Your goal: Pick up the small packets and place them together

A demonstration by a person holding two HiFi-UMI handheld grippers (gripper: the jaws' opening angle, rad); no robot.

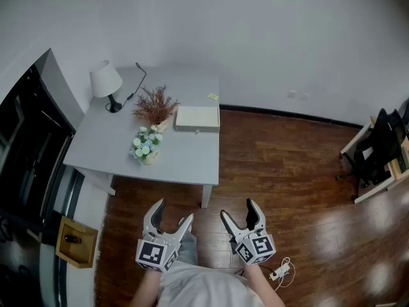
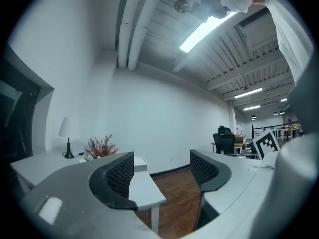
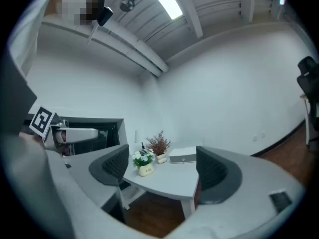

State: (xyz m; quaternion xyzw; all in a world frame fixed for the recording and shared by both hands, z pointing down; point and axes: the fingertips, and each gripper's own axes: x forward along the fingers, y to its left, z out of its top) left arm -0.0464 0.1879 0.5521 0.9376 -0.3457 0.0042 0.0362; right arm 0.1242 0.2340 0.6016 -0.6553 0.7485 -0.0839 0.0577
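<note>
One small yellow packet (image 1: 213, 96) lies near the far right edge of the grey table (image 1: 185, 155); I see no other packets. Both grippers hang level over the wooden floor, short of the table's near edge. My left gripper (image 1: 174, 211) is open with nothing between its jaws; in the left gripper view (image 2: 162, 172) the table's corner shows through the gap. My right gripper (image 1: 238, 210) is open too and empty. In the right gripper view (image 3: 162, 166) the table top lies ahead between the jaws.
On the table stand a white lamp (image 1: 105, 82), a dried plant (image 1: 155, 106), a pot of flowers (image 1: 147, 147) and a flat white box (image 1: 197, 118). A wooden crate (image 1: 77, 242) sits low left. A black chair (image 1: 377, 149) is at the right. A power strip (image 1: 279, 272) lies on the floor.
</note>
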